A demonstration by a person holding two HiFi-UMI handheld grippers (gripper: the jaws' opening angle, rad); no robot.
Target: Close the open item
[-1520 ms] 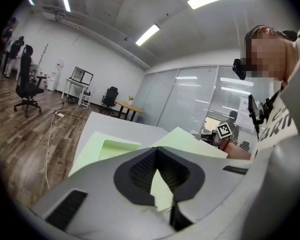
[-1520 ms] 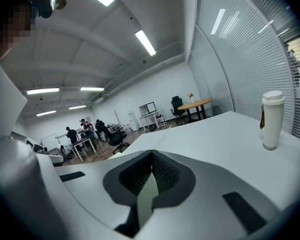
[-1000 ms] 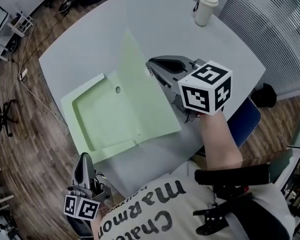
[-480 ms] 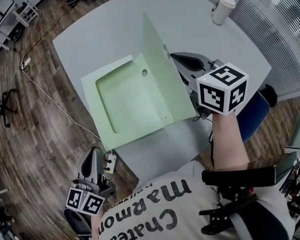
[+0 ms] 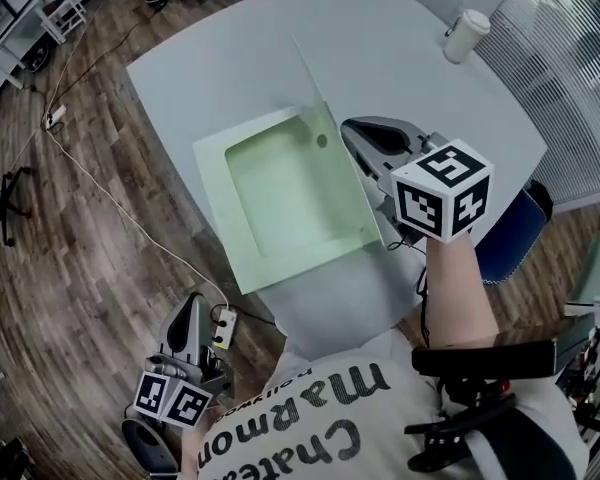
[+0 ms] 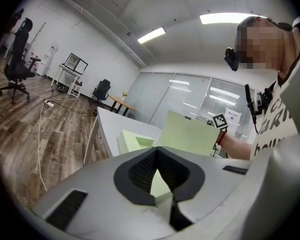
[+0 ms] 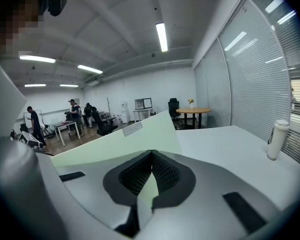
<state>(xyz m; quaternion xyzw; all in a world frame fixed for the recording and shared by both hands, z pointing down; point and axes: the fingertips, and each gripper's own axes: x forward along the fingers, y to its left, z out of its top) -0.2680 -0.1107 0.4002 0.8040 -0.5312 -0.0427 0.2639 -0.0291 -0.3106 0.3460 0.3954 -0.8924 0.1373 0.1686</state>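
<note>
A light green box folder [image 5: 285,193] lies open on the grey table [image 5: 230,68]. Its tray faces up, and its lid [image 5: 345,168] stands almost upright along the tray's right side. My right gripper [image 5: 358,146] is on the right of the lid, shut on its free edge. In the right gripper view the green lid [image 7: 125,139] runs between the closed jaws of that gripper [image 7: 151,159]. My left gripper [image 5: 191,313] hangs low off the table's near edge, over the floor, shut and holding nothing. From the left gripper view, tray [image 6: 132,139] and lid [image 6: 190,131] sit far ahead.
A white paper cup [image 5: 467,35] with a lid stands at the table's far right. A blue chair [image 5: 505,243] is behind my right arm. A power strip [image 5: 223,326] and its cable lie on the wooden floor by the left gripper.
The right gripper has swung the lid up from leaning open to the right until it stands nearly upright over the tray. The left gripper has stayed low by the floor.
</note>
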